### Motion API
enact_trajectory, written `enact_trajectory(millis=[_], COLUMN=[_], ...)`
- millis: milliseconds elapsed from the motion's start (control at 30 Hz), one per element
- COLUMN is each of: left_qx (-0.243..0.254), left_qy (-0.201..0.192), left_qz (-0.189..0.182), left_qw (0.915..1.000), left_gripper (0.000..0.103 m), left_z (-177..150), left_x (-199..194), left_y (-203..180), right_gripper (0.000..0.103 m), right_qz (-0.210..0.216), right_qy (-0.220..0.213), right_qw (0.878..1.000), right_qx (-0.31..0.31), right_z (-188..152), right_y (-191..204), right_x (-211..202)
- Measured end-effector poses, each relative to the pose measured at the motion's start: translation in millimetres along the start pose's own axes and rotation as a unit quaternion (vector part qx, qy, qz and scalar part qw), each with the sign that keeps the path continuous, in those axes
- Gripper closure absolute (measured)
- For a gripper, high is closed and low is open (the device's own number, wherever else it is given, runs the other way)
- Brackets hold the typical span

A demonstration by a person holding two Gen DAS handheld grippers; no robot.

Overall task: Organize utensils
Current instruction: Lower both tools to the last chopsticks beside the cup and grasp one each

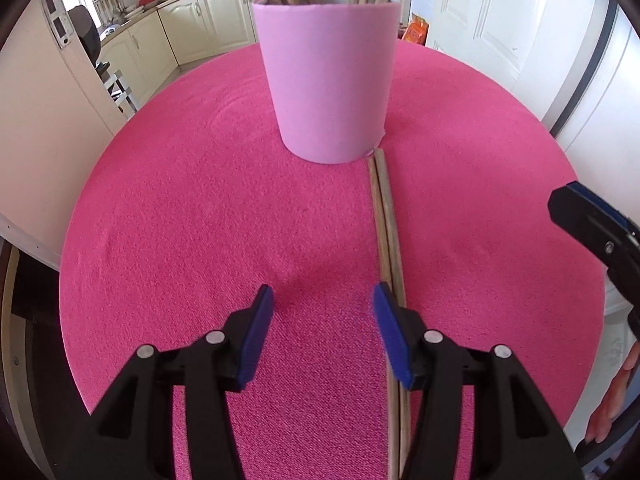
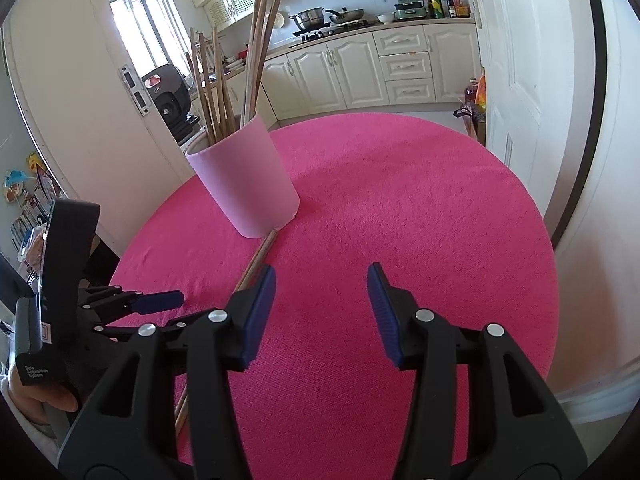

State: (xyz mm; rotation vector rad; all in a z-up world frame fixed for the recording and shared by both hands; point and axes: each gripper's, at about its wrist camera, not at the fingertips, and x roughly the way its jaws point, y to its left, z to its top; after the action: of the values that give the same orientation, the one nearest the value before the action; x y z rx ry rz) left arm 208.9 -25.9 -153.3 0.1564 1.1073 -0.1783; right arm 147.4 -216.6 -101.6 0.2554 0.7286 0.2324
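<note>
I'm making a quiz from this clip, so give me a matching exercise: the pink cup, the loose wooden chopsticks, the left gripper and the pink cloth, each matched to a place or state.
Things:
1. tall pink cylindrical cup
2. pair of loose wooden chopsticks
3. black left gripper with blue pads
4. bright pink table cloth

States:
A. open, holding nothing
B. lying flat, far end at the cup's base
C. spread under everything
D. upright, full of sticks

Pairs: 1-D, 2-B, 3-A, 4-C

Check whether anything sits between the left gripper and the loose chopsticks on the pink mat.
Nothing visible does. The left gripper is open, and the loose chopsticks lie bare on the pink mat, running under its right-hand finger up to the pink holder.
</note>
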Motion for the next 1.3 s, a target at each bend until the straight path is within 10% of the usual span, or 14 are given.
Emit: enact_trajectory(millis=[1100, 1300], left_qx=[0.015, -0.006], left_qy=[0.027, 0.026], left_qz=[-0.008, -0.032], left_qw=[0.9995, 0.9991], left_gripper=[0.051, 0.095], left_z=[2, 3], left_x=[11, 7], left_y=[-3, 8], right_gripper=[0.052, 0.052], right_qz=[-0.004, -0.009], right_qy=[0.018, 0.039], right_qw=[1.0, 0.999], right_qx=[0.0, -0.007], right_z=[4, 4], right_y=[3, 12], right_x=[5, 12])
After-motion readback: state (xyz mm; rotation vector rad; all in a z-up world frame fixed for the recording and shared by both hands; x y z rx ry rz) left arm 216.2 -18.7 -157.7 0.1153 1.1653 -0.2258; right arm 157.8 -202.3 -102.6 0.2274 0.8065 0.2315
